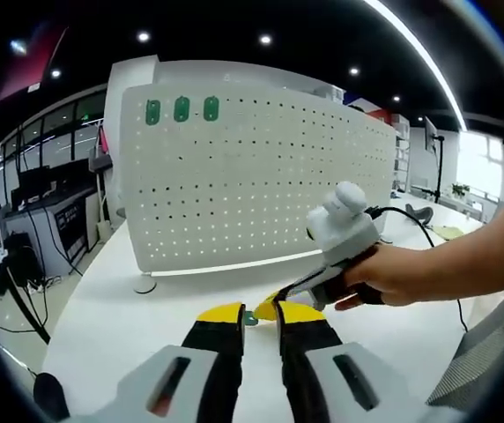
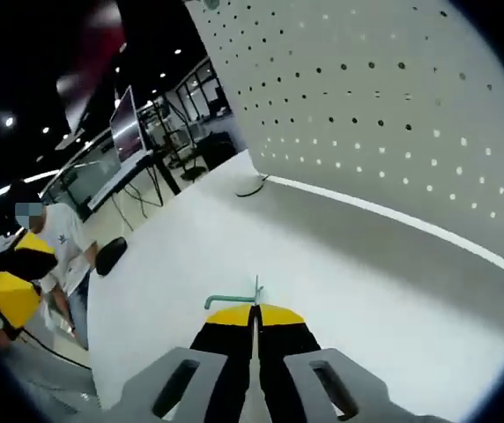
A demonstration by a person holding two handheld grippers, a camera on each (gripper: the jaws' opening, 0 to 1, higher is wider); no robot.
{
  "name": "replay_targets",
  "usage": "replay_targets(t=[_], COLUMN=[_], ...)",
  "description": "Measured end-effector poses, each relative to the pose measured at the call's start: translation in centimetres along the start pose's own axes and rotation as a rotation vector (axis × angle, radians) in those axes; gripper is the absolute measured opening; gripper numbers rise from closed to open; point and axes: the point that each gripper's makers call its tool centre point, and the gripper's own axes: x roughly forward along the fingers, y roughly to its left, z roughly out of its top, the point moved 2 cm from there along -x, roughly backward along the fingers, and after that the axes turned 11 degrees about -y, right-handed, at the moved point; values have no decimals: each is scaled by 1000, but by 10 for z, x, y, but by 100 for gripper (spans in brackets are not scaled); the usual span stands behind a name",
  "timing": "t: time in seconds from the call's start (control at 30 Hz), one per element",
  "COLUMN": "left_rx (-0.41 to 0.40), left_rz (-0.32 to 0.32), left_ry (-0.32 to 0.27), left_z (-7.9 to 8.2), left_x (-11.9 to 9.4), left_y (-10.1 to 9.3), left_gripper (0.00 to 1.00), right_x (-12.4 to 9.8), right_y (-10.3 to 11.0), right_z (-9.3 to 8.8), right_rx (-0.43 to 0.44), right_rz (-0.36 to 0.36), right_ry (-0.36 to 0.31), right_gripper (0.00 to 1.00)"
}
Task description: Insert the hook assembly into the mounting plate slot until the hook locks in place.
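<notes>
A white pegboard [image 1: 252, 176] [image 2: 393, 115] stands upright on the white table [image 1: 102, 326] [image 2: 234, 229]. Three green hooks [image 1: 181, 109] hang in its top left corner. A hand holds my right gripper [image 1: 265, 308] [image 2: 254, 310], which is shut on a small teal hook [image 2: 233, 301] [image 1: 250, 318]. The hook's thin arm sticks out to the left of the yellow tips, low over the table and short of the board. My left gripper [image 1: 261, 315] [image 2: 18, 273] is open, its yellow tips on either side of the right gripper's tip and the hook.
The pegboard rests on a round foot [image 1: 144, 284] [image 2: 252, 187]. A dark rounded object [image 2: 109, 254] lies near the table's edge. A black cable [image 1: 428, 238] trails from the right gripper. Desks with monitors [image 2: 129, 123] and a person [image 2: 54, 238] are beyond the table.
</notes>
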Motion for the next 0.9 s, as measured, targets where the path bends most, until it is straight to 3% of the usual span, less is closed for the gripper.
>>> replay_targets(t=[0.5, 0.9], left_rx=[4, 6], left_rz=[-18, -31], left_ry=[7, 13], left_z=[-2, -3], left_x=[1, 3], left_y=[-4, -8], left_gripper=[11, 10], right_x=[-10, -18], right_y=[-27, -46], right_z=[-3, 1], right_rx=[116, 116], right_rz=[-69, -119], right_ry=[-5, -24], right_gripper=[0, 1])
